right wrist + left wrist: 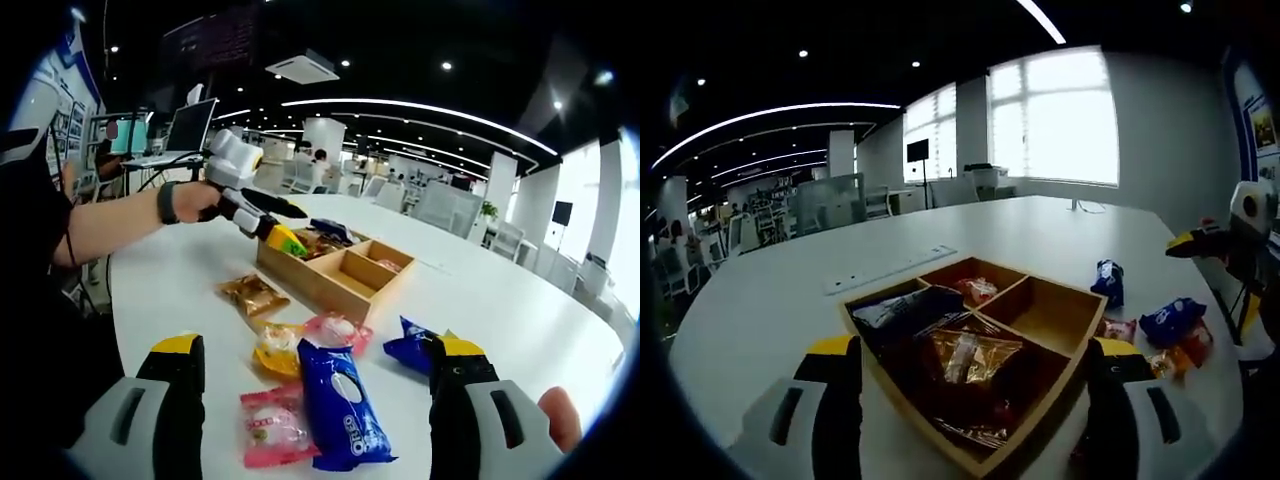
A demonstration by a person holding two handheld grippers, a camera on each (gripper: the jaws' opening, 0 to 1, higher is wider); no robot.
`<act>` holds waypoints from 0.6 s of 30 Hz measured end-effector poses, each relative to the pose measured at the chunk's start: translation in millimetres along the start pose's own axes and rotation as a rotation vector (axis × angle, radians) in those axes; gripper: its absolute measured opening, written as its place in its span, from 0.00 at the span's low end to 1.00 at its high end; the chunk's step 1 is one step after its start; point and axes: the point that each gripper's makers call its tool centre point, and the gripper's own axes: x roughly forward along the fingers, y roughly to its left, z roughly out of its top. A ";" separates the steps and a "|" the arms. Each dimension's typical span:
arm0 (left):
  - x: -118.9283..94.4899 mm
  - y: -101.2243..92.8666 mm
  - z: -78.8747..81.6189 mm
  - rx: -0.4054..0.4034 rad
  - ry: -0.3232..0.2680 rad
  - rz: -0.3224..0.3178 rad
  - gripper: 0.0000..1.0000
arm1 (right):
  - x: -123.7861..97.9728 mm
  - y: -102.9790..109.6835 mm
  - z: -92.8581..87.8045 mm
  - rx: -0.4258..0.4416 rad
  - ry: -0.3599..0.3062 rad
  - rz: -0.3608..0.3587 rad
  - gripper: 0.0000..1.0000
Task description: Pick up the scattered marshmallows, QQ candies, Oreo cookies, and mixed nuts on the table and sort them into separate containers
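Note:
A wooden tray (1055, 345) with several compartments lies just beyond my left gripper (970, 410), whose jaws stand open and empty. In it are an amber nut packet (975, 355), a dark cookie packet (898, 310) and a pink packet (980, 290). My right gripper (320, 410) is open over loose packets on the white table. Among them are a blue Oreo packet (340, 405), a pink packet (272, 425), a yellow one (278, 350) and a brown nut packet (252, 295). The tray (350, 290) sits farther back, with the left gripper (283, 222) hovering above its left end.
More packets lie right of the tray: two blue ones (1108, 280) (1170, 320), a pink one (1118, 328) and an orange one (1188, 348). The right gripper (1200, 240) enters at the right edge. A person's forearm (110, 225) reaches in from the left.

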 end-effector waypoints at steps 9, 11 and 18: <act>-9.1 -0.3 -2.5 -0.004 -0.004 -0.003 0.97 | -0.3 0.6 0.6 0.000 0.001 -0.002 0.89; -12.3 -3.6 -5.1 -0.004 -0.001 -0.004 0.97 | -0.1 0.7 1.0 -0.002 0.001 -0.003 0.89; -19.6 -6.7 -10.6 0.006 -0.022 0.010 0.97 | 0.7 2.9 2.3 -0.007 0.000 0.002 0.89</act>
